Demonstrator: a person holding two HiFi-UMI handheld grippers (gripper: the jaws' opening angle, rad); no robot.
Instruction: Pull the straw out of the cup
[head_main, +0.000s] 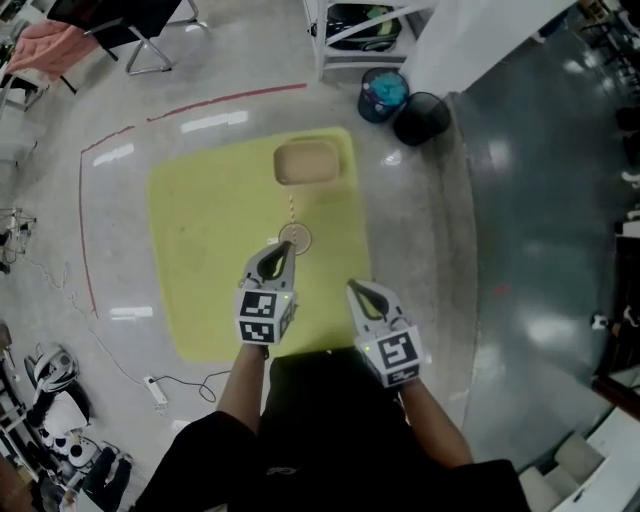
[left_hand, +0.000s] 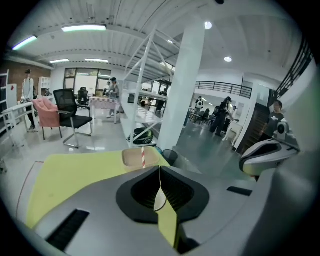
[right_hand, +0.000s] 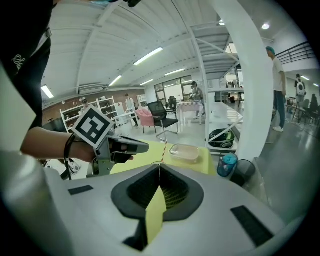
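Note:
A clear cup (head_main: 294, 238) stands on the yellow mat (head_main: 210, 250) with a red-and-white striped straw (head_main: 292, 208) upright in it. My left gripper (head_main: 284, 248) is shut and empty, its tips just short of the cup on the near side. In the left gripper view the shut jaws (left_hand: 160, 170) hide the cup and only the straw's top (left_hand: 143, 157) shows above them. My right gripper (head_main: 355, 288) is nearer to me and to the right, shut and empty. In the right gripper view (right_hand: 160, 169) the straw (right_hand: 162, 152) rises ahead, with the left gripper (right_hand: 120, 146) to its left.
A shallow beige tray (head_main: 308, 162) lies on the mat's far edge beyond the cup. A blue bin (head_main: 384, 94) and a black bin (head_main: 421, 117) stand off the mat at the far right, beside a white pillar and rack. An office chair (left_hand: 72, 116) stands farther back.

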